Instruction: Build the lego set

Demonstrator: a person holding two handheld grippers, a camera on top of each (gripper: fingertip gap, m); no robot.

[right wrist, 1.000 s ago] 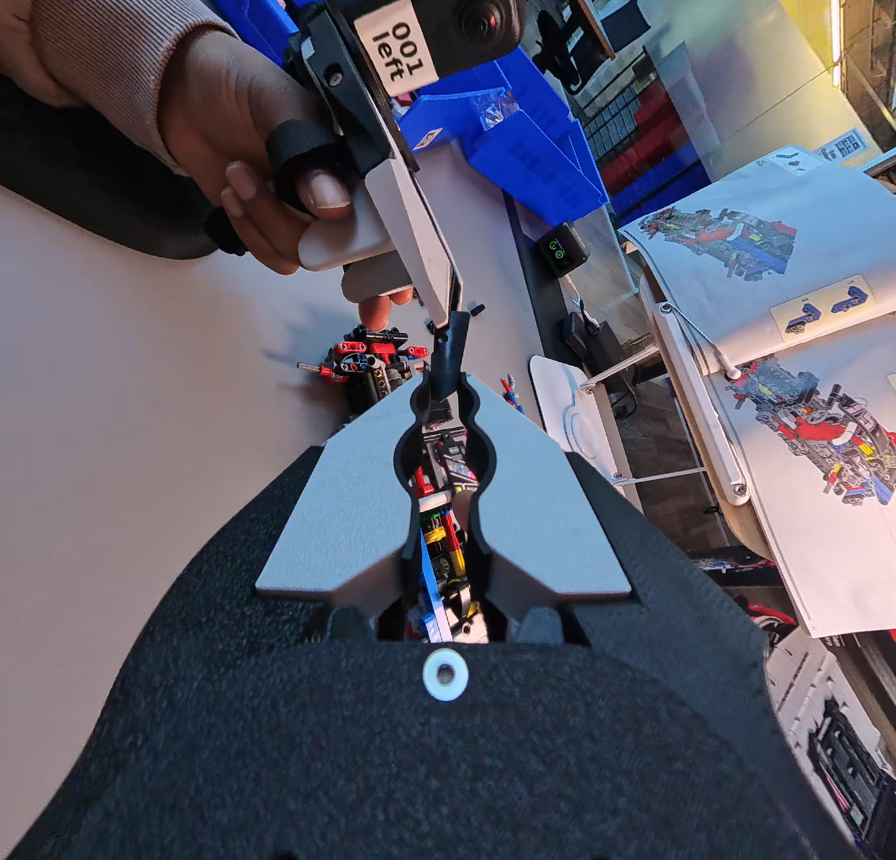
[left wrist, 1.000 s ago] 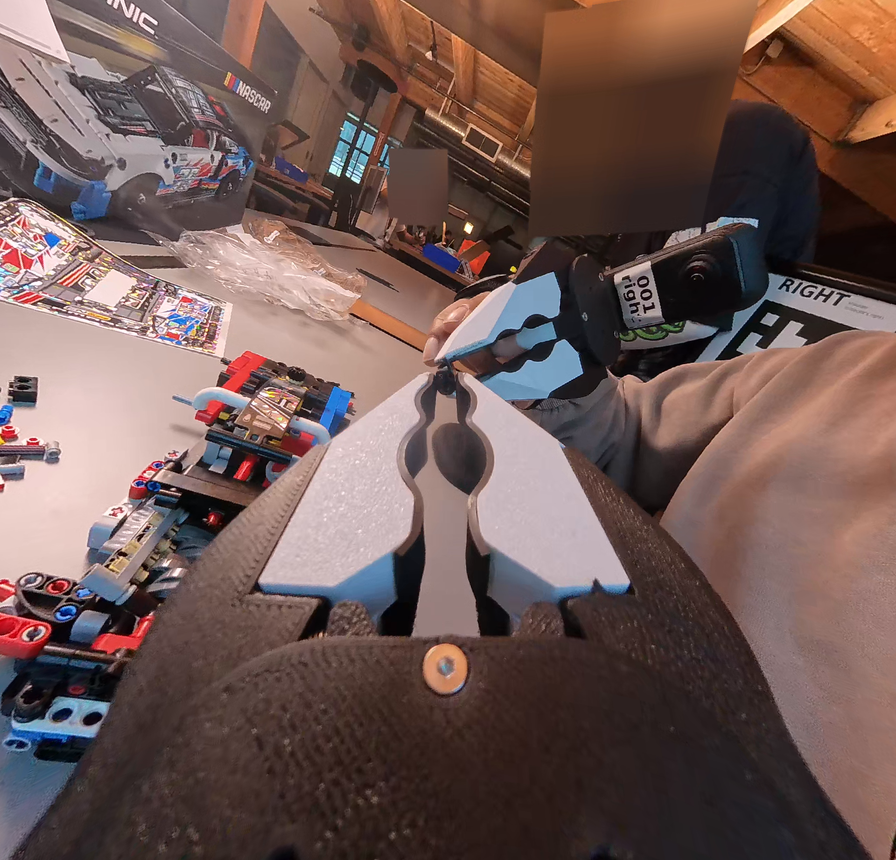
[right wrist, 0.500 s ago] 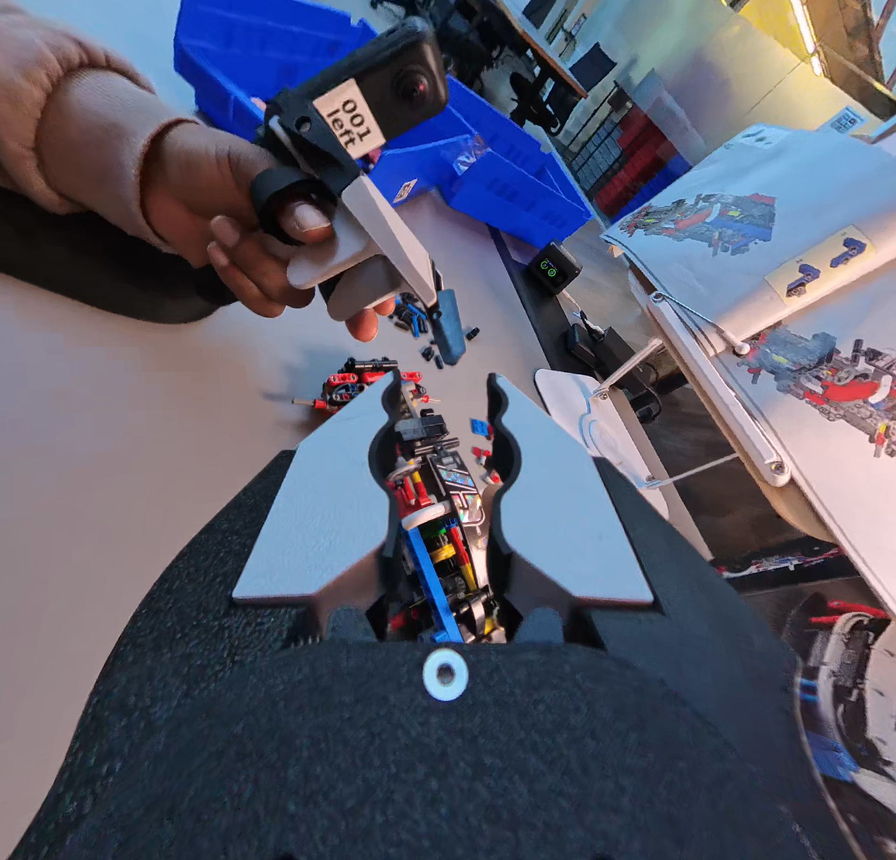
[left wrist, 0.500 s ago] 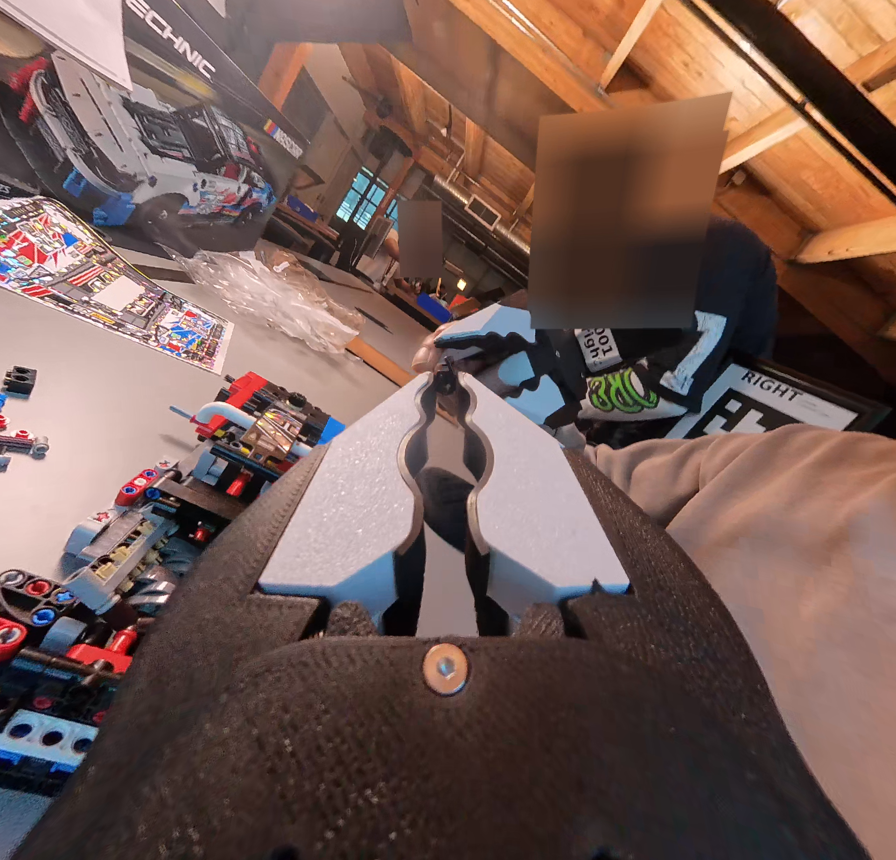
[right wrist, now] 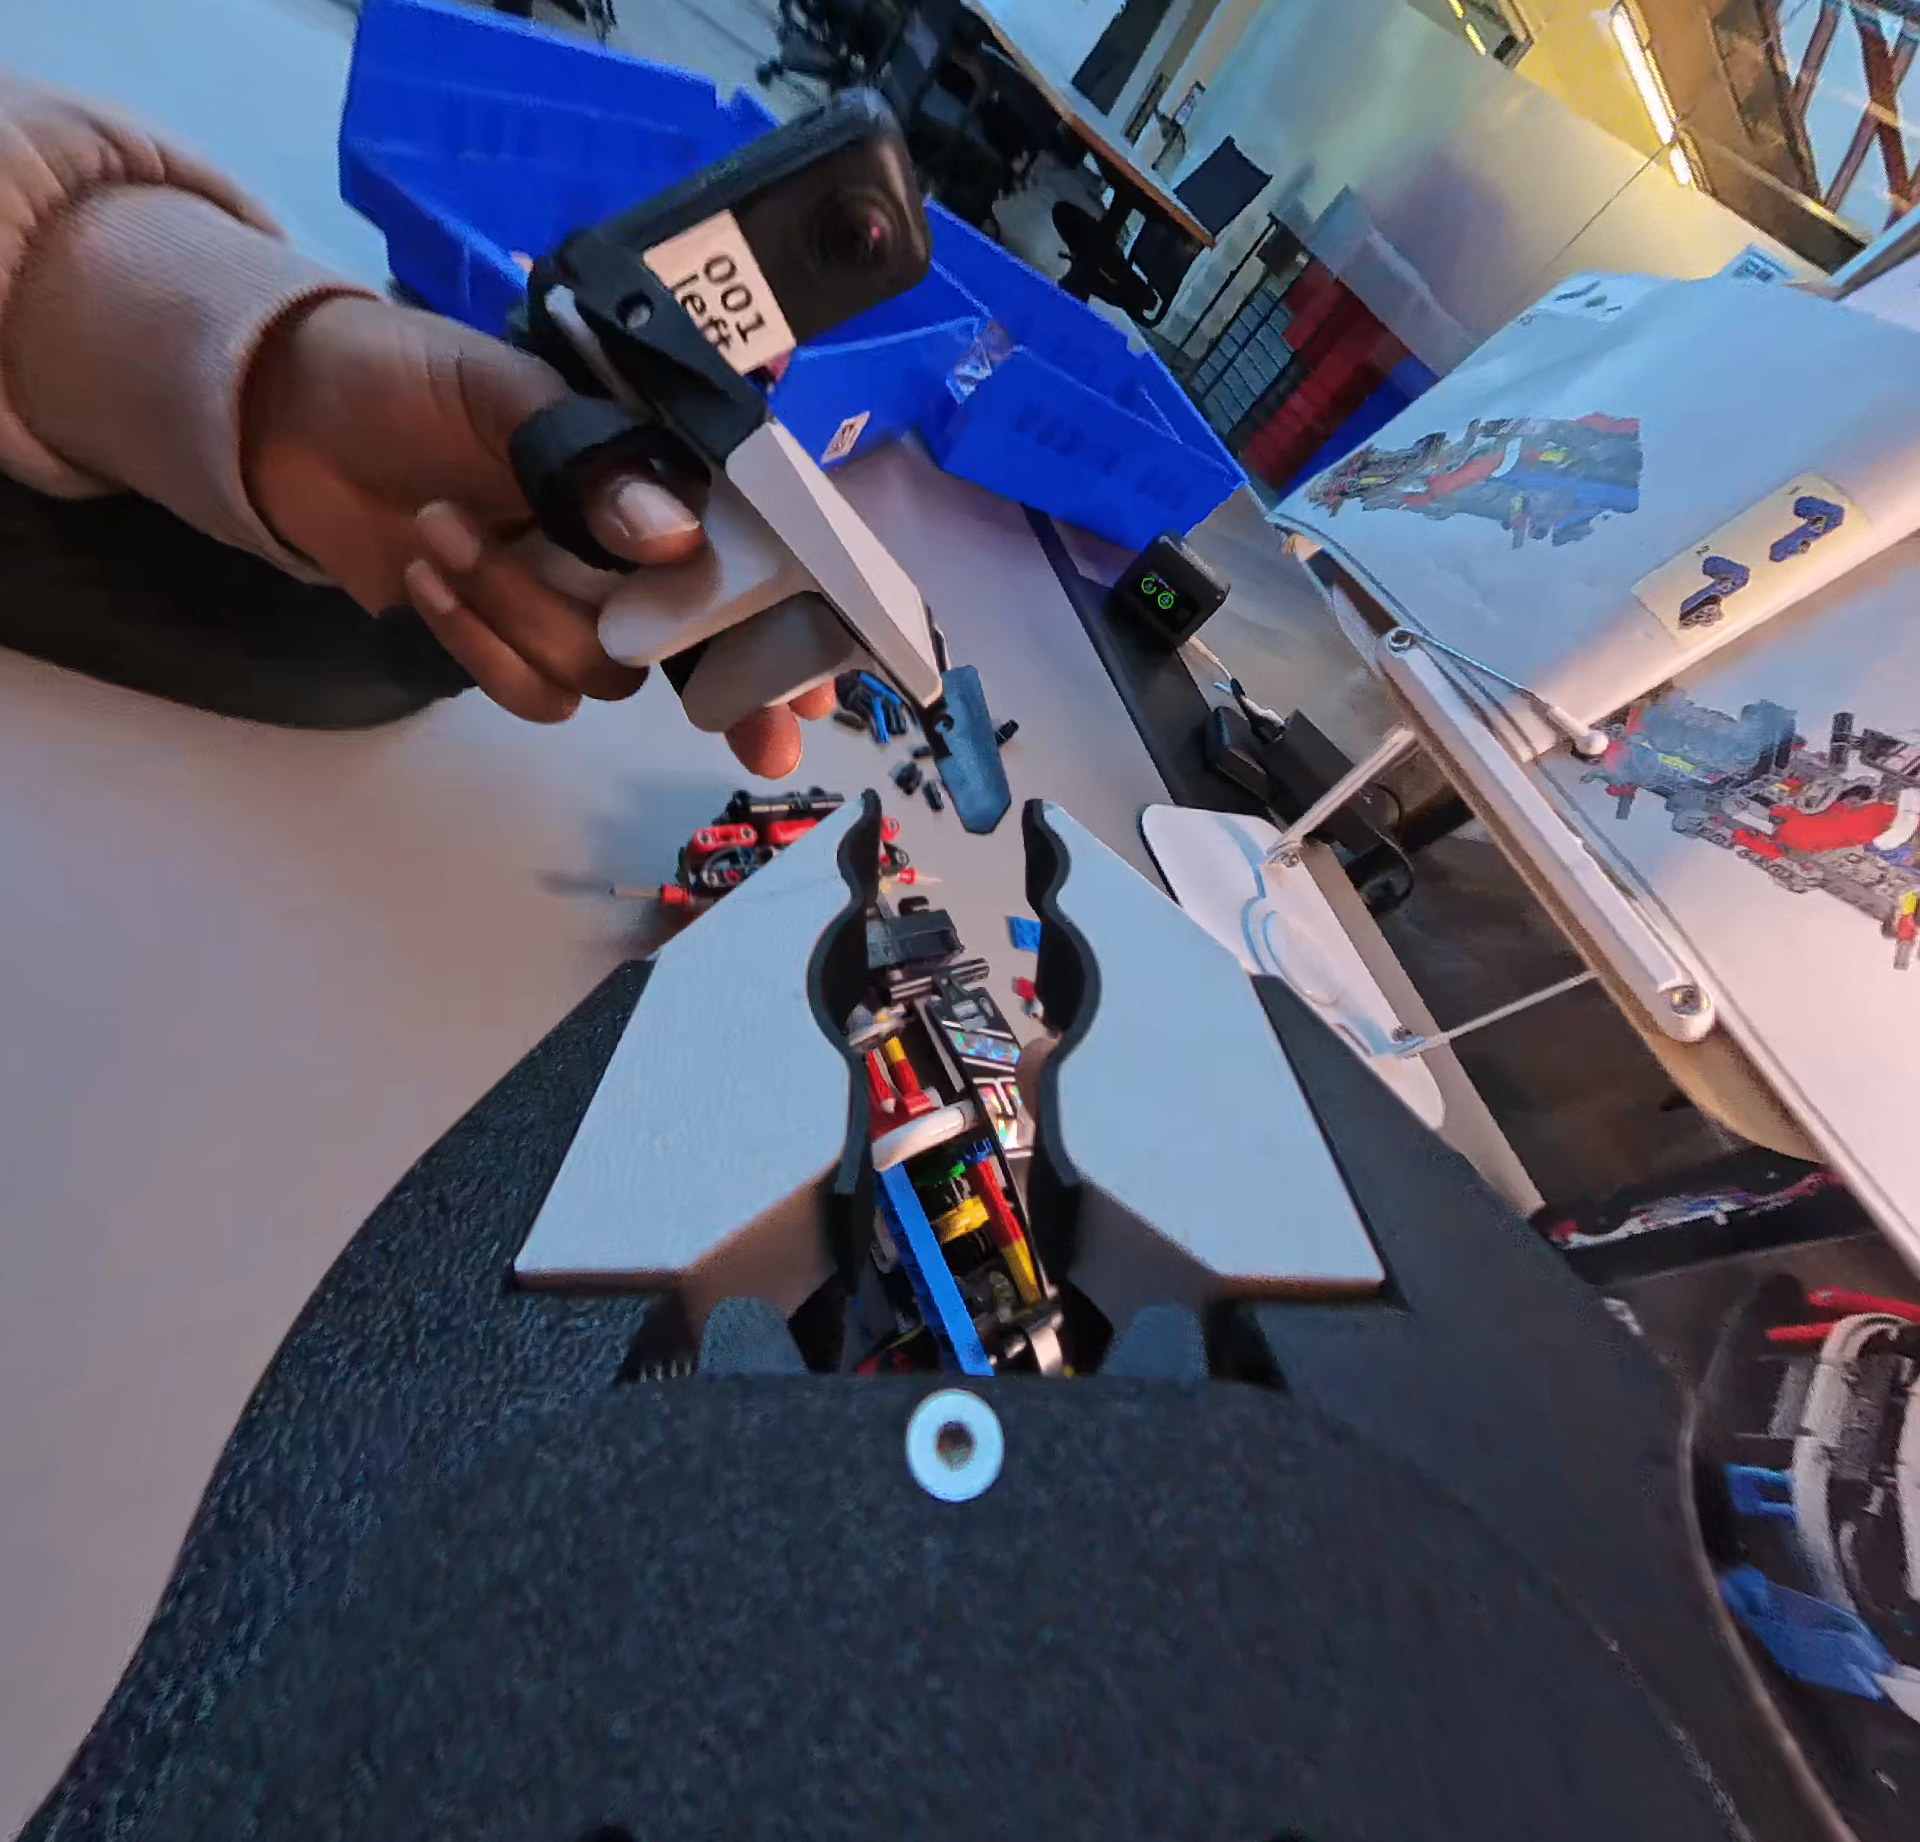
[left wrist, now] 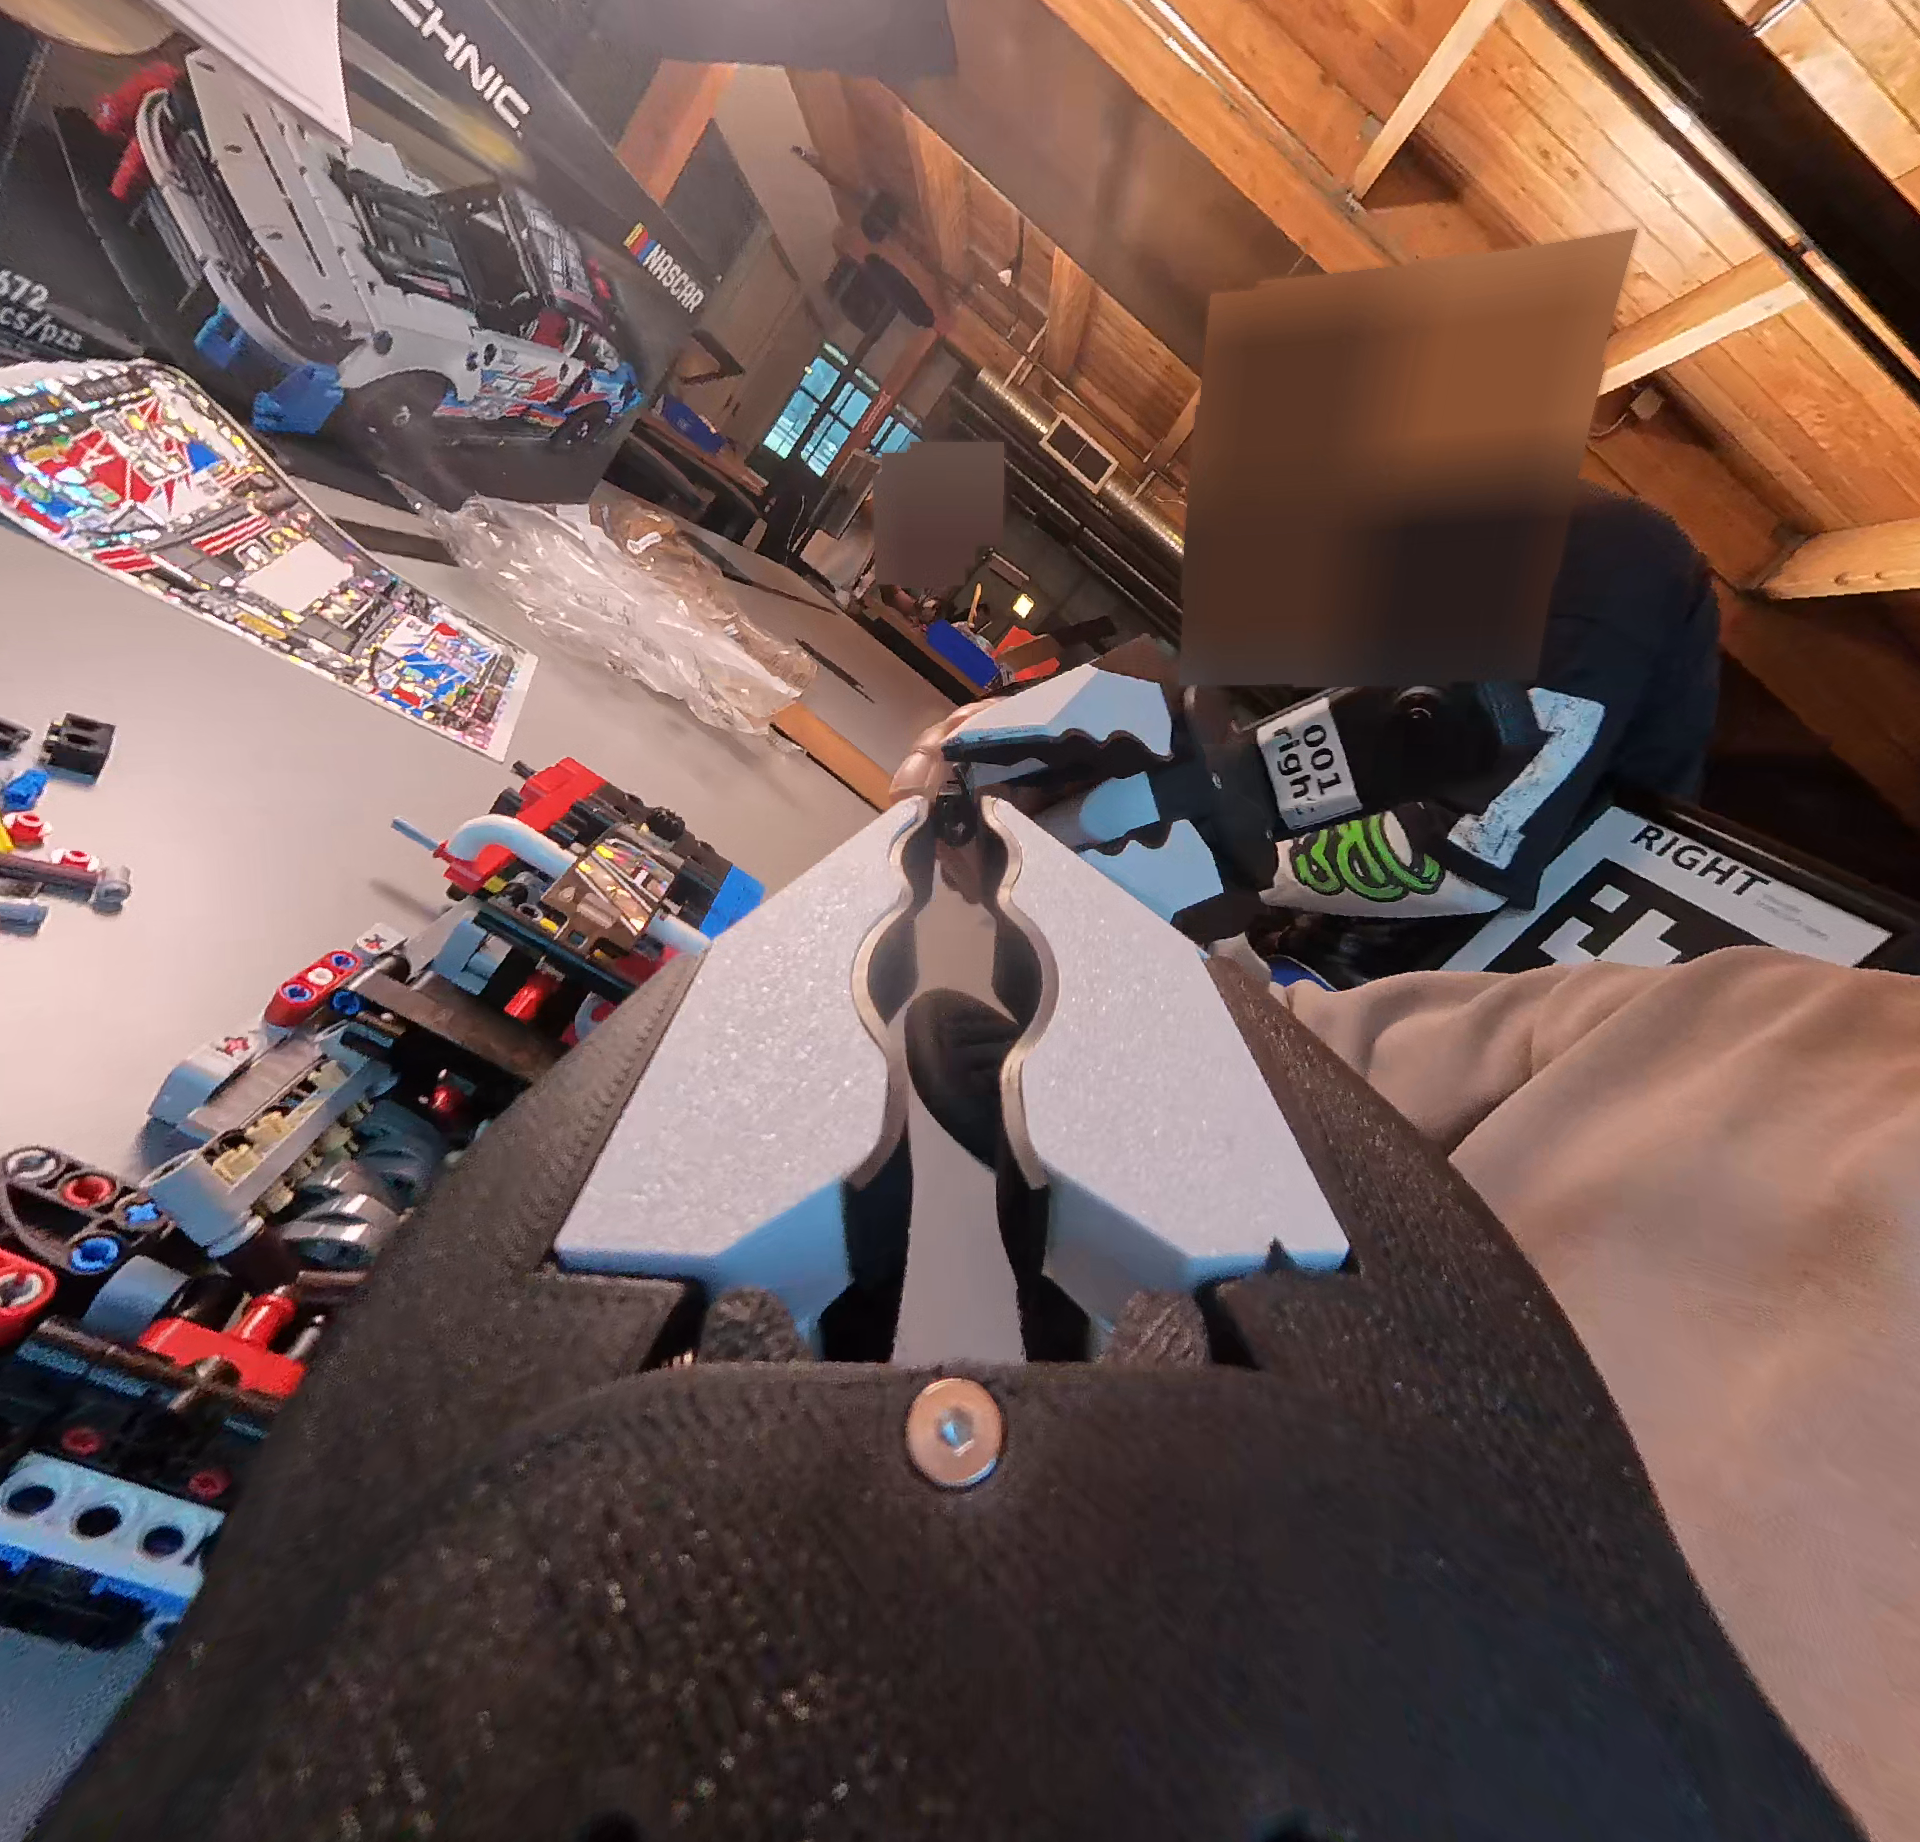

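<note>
Grey tabletop (right wrist: 260,961) carrying the half-built car (left wrist: 436,1013) | left tongs (left wrist: 951,826) pinching a dark panel piece (right wrist: 966,753) above it | right tongs (right wrist: 945,816) gaping, holding nothing.

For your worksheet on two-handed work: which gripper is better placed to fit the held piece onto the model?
Probably the left gripper: it is shut on the dark piece. The right gripper is open and empty above the model.

Blue bins (right wrist: 644,171), dark-grey panel (right wrist: 971,758)
</note>
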